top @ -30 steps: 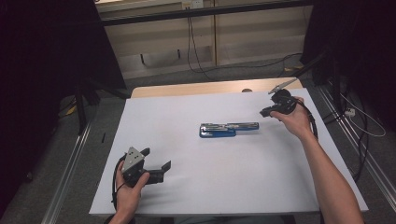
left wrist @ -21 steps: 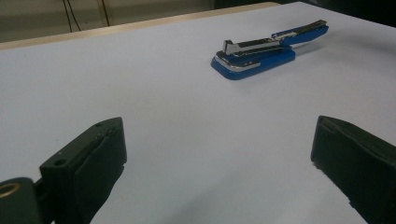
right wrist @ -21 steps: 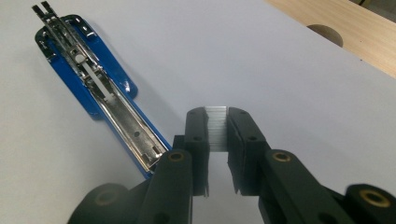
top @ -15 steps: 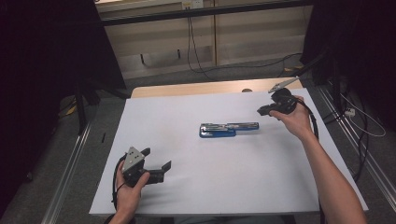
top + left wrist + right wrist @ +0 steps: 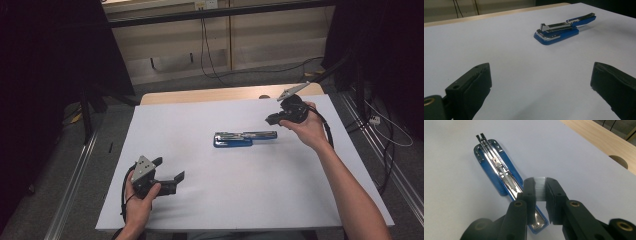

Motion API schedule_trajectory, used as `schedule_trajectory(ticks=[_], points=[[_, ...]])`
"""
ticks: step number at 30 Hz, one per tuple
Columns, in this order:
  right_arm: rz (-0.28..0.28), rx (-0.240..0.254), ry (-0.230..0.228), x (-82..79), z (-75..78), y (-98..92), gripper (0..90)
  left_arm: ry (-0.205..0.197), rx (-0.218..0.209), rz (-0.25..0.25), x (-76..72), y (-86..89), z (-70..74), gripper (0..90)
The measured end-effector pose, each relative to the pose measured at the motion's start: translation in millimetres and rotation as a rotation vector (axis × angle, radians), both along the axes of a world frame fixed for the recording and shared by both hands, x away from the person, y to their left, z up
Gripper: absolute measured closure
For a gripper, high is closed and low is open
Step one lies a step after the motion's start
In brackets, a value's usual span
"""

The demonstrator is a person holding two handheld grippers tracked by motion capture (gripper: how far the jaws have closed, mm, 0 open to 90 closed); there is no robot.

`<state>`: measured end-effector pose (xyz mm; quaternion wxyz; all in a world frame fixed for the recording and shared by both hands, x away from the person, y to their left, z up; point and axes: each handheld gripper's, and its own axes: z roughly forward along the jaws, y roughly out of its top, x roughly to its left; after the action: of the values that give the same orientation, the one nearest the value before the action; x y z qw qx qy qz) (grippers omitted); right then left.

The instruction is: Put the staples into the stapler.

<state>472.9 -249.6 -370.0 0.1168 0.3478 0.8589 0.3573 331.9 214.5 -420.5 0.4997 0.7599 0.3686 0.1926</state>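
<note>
One stapler [image 5: 244,138] lies opened flat at the middle of the white table [image 5: 210,210]. One strip of staples [image 5: 540,188] is clamped between the nearly closed jaws of the right gripper [image 5: 540,195], raised above the stapler's rear end. The left gripper [image 5: 541,82] rests near the table's front-left edge, jaws wide apart and holding nothing.

The right gripper [image 5: 271,119], clamping a staple strip [image 5: 539,189], has lifted slightly above the stapler [image 5: 244,138].
</note>
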Motion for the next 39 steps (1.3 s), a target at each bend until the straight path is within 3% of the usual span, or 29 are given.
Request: schedule_trajectory(ticks=[6,17,25,39], points=[[0.039,0.008,-0.009,4.7,9.4,14.4,79.3,-0.002,0.001,0.003,-0.4,1.3,0.4,3.6],[0.11,0.031,0.0,10.8,2.9,37.2,79.3,-0.005,0.002,0.005,-0.8,2.2,0.6,3.6],[0.13,0.04,0.002,14.0,0.1,44.0,79.3,-0.001,-0.001,0.006,-0.8,2.5,0.1,3.6],[0.201,0.028,-0.004,20.7,0.9,71.3,79.4,-0.002,0.003,0.01,-0.5,4.2,0.2,3.6]])
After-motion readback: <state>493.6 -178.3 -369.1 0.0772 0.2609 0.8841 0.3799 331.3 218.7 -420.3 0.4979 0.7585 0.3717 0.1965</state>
